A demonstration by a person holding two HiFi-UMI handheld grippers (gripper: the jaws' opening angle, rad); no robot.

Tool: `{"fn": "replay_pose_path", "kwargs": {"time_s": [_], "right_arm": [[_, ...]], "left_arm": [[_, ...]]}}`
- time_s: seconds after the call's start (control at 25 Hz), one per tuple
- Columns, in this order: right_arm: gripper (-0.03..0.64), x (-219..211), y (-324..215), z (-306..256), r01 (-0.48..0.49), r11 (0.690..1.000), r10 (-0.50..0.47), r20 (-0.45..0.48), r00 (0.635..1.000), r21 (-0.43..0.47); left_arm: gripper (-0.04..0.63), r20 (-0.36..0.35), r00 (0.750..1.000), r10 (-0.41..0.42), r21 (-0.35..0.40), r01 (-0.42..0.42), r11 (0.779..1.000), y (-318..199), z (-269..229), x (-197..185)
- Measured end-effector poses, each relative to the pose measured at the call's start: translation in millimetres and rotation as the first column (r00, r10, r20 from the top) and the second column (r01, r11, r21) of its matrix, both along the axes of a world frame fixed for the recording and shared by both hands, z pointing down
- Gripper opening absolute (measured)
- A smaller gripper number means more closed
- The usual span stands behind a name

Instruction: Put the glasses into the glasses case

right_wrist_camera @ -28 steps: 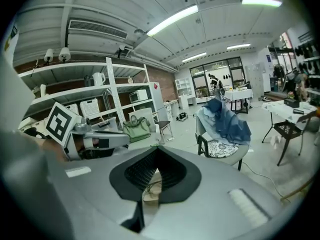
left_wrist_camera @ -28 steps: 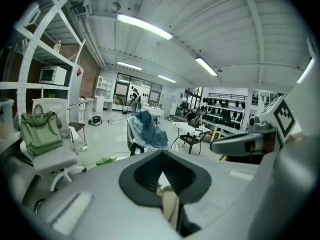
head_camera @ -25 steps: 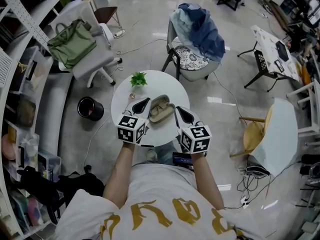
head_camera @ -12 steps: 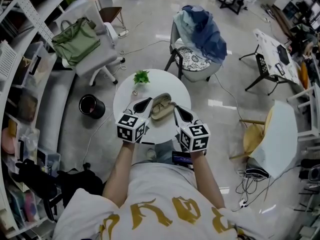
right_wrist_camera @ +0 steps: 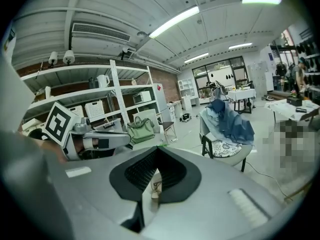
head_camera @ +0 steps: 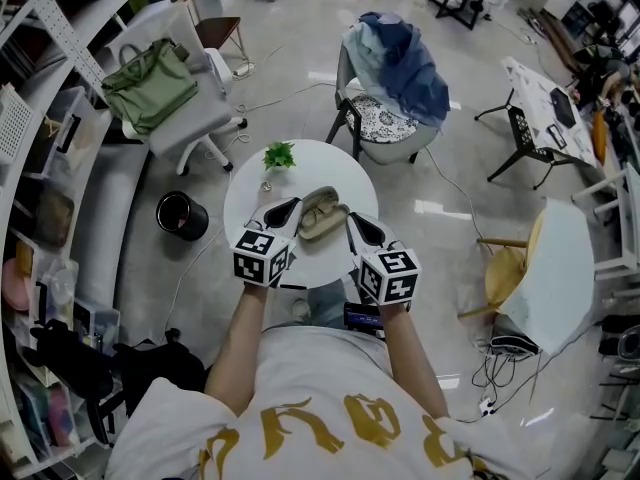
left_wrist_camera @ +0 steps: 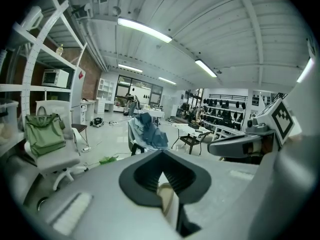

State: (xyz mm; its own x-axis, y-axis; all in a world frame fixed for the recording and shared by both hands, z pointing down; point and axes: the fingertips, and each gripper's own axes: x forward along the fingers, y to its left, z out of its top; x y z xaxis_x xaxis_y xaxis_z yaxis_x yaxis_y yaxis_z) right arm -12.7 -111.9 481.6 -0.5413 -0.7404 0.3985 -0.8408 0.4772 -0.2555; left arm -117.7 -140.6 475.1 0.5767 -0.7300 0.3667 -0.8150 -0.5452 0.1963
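Observation:
The beige glasses case (head_camera: pixel 322 214) lies open in the middle of the round white table (head_camera: pixel 248 200). Whether the glasses lie inside it I cannot tell. My left gripper (head_camera: pixel 296 202) rests at the case's left side with its jaws shut, tips meeting. My right gripper (head_camera: pixel 351 218) rests at the case's right side, also shut. Along the left gripper (left_wrist_camera: pixel 161 155) a strip of the beige case (left_wrist_camera: pixel 166 198) shows below the closed tips. Under the right gripper (right_wrist_camera: pixel 157 151) a beige piece with a small metal part (right_wrist_camera: pixel 154 187) shows.
A small green plant (head_camera: pixel 278 156) stands at the table's far left, with a tiny object (head_camera: pixel 265 189) in front of it. Beyond the table are a chair draped with blue cloth (head_camera: pixel 400 63), a white chair with a green bag (head_camera: pixel 150 83) and a black bin (head_camera: pixel 180 216).

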Motion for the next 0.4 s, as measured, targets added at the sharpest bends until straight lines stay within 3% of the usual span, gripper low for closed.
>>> {"fn": "replay_pose_path", "kwargs": {"time_s": [0.4], "right_arm": [[0.02,4.6,0.3,2.7,-0.002,1.0,0.002,0.01,1.0,-0.006]], "left_arm": [[0.0,0.049,0.999,-0.001,-0.005,0.001,1.0,-1.6,5.1,1.3]]}}
